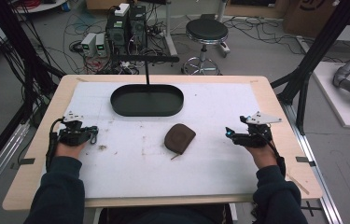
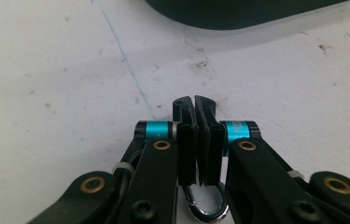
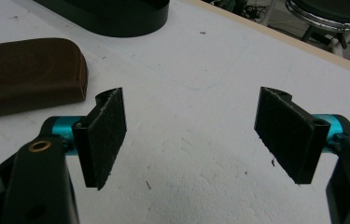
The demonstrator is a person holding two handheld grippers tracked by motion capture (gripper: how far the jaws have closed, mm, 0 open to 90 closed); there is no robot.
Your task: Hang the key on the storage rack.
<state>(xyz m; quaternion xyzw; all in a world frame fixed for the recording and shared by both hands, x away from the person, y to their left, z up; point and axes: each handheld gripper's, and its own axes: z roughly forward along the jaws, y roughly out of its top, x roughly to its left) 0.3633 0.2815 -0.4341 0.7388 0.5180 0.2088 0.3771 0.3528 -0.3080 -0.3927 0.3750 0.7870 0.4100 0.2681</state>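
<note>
Work surface: white mat (image 1: 219, 163) on a wooden table (image 1: 275, 105).
Brown pouch (image 1: 179, 138): lies flat near the mat's centre, slightly toward the right edge, well apart from both tools.
Black tray (image 1: 147, 100): oval, near the far edge, nothing visible inside it.
Left gripper (image 1: 94, 134): near the left edge; jaws pressed together, nothing between them.
Right gripper (image 1: 229, 133): near the right edge; jaws spread wide, nothing held, aimed toward the pouch.
Risk, grip: the pouch looks soft and low; a shallow pinch would likely slip off its rounded edge.
Risk, push: a level approach could slide the pouch along the mat instead of seizing it.
Risk, left side: closed jaws cannot steady the pouch.
</note>
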